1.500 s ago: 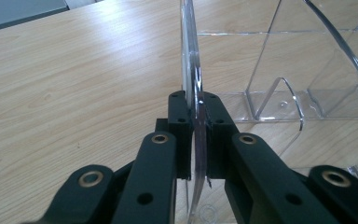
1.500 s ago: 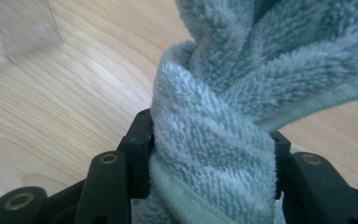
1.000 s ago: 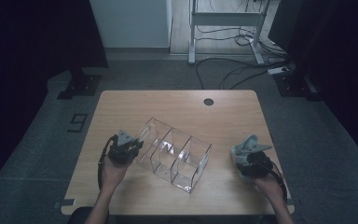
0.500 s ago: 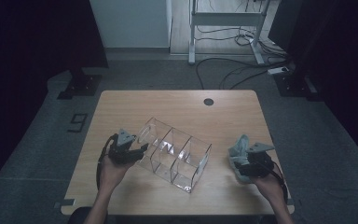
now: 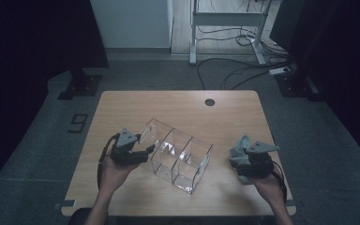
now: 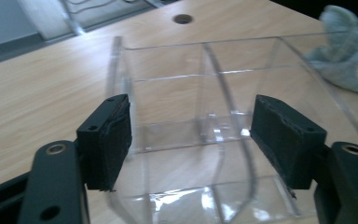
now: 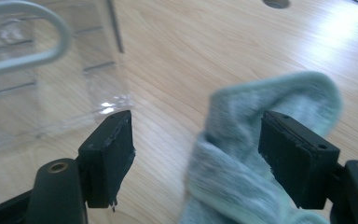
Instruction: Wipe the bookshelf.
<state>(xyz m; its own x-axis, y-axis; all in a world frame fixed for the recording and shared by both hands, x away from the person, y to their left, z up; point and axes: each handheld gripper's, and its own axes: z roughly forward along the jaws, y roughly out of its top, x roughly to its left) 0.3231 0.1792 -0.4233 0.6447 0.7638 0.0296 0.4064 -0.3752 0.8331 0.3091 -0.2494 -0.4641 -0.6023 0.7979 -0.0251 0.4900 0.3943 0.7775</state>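
Note:
A clear acrylic organizer (image 5: 178, 157) with three compartments lies tilted on the wooden table (image 5: 183, 108). My left gripper (image 5: 146, 151) sits at its left end. In the left gripper view the left gripper (image 6: 196, 135) is open and has just been opening, with the organizer (image 6: 205, 88) reaching between the pads, neither pressing on it. A grey-green cloth (image 5: 238, 146) lies crumpled in front of my right gripper (image 5: 236, 163). The right gripper (image 7: 196, 149) is open, its jaws just widened, and the cloth (image 7: 242, 158) lies loose between them, close to the right pad.
A round cable hole (image 5: 209, 101) sits near the table's far edge. Bare wood stretches behind the organizer. Beyond the table are a metal stand (image 5: 225, 28) and cables (image 5: 243, 70) on the floor. In the right gripper view, the organizer (image 7: 42, 84) shows at upper left.
Both hands have lifted slightly. The organizer has stayed in place on the table.

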